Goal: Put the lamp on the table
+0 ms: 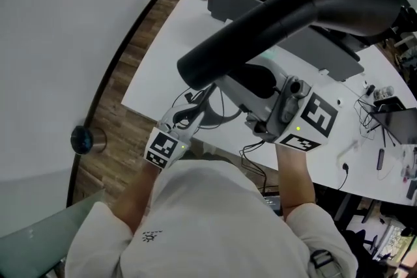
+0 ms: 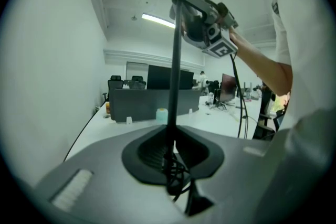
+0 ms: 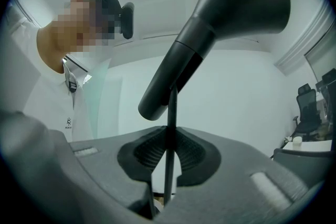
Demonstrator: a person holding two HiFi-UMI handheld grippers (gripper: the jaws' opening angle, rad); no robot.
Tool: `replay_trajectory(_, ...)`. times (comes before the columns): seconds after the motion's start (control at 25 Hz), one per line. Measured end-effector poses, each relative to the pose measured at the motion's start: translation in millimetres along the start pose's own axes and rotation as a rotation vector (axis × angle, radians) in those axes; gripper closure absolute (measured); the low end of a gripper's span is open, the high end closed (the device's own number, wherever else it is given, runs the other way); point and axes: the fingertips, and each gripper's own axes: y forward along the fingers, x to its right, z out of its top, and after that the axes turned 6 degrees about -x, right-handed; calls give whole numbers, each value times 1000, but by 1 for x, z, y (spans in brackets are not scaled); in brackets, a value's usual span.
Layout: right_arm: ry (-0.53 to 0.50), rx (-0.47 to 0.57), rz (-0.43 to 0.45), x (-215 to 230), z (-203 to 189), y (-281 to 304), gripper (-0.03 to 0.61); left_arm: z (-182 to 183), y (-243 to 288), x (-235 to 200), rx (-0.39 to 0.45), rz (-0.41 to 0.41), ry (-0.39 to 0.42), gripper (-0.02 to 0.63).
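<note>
One black lamp (image 1: pixel 306 3) is held up in the air over the near edge of a long white table (image 1: pixel 176 55). None of the three views shows the foot of the lamp.

A person in a white shirt (image 1: pixel 208 218) carries it with two grippers. The left gripper (image 2: pixel 170 157) has its jaws pinched on the thin black pole (image 2: pixel 175 71), low down, where a black cable (image 2: pixel 177 178) bunches against it. The right gripper (image 3: pixel 169 152) is also clamped on that pole, higher up, just under the single cone-shaped shade (image 3: pixel 231 13). Each gripper carries one cube of black-and-white squares, so there are two: one on the left (image 1: pixel 163 148) and one on the right (image 1: pixel 316 117).

The cubes show patterns only. A small mark on the shirt chest (image 1: pixel 149 236) is too small to read.

The head view alone shows the wooden floor (image 1: pixel 124 75), a round dark-topped metal cylinder (image 1: pixel 85 139) standing on it, and the clutter of cables and small gear (image 1: pixel 384 107) at the table's right end. The left gripper view alone shows one grey desk screen (image 2: pixel 152 105) from the front, a pale cup (image 2: pixel 161 115) before it, two office chairs (image 2: pixel 115 81) behind it, and a ceiling strip light (image 2: pixel 157 20). It also shows the right gripper from outside. The right gripper view alone looks up under the shade.
</note>
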Motion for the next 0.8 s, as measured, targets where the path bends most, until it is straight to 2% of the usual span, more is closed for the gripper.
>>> replay_trajectory(0.44,5,6,-53,44,2,-3,535,15,33,-25,-21,-46,33,568)
replay_trajectory(0.8,8,-1,-201,87,-3,15,534,19,57,-67,-30,-159,87,568)
